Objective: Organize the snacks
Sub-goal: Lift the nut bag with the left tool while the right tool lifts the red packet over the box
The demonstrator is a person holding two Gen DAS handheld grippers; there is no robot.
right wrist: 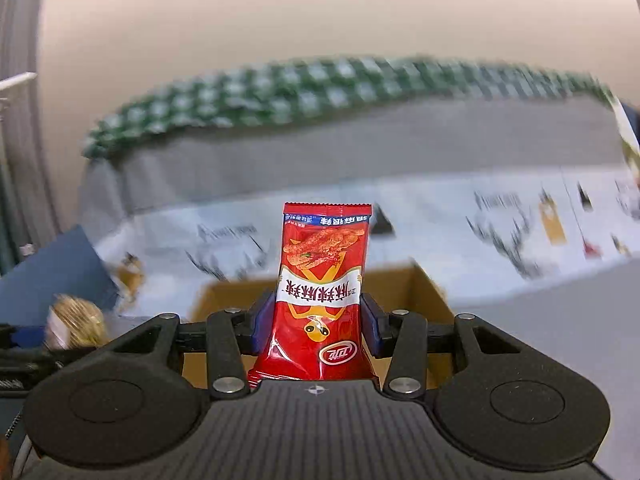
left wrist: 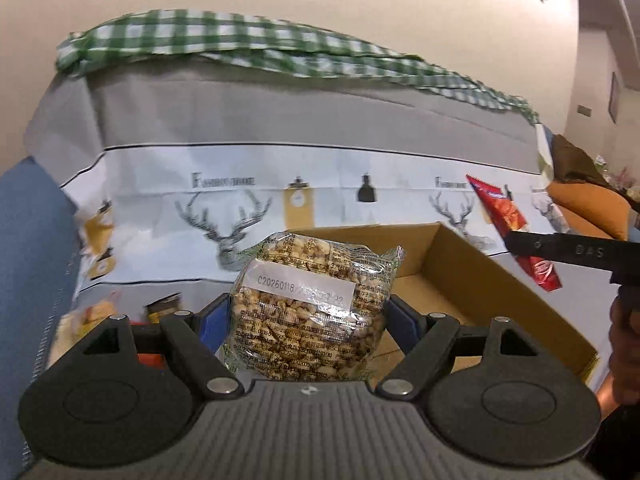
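Pinching a clear bag of puffed snack (left wrist: 306,312) between its fingers, the left gripper (left wrist: 308,320) hung at the cardboard box (left wrist: 480,280)'s near edge; the right gripper (right wrist: 314,324) gripped an upright red packet (right wrist: 320,300), the box just beyond both.

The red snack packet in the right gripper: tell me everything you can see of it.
The red snack packet is a glossy foil sachet with crimped ends, a blue strip, a white band of Chinese text, a picture of fried strips and an oval logo. The right gripper is shut on its lower half. It is held lengthwise along the fingers, print upside down, above the open cardboard box. It also shows in the left view.
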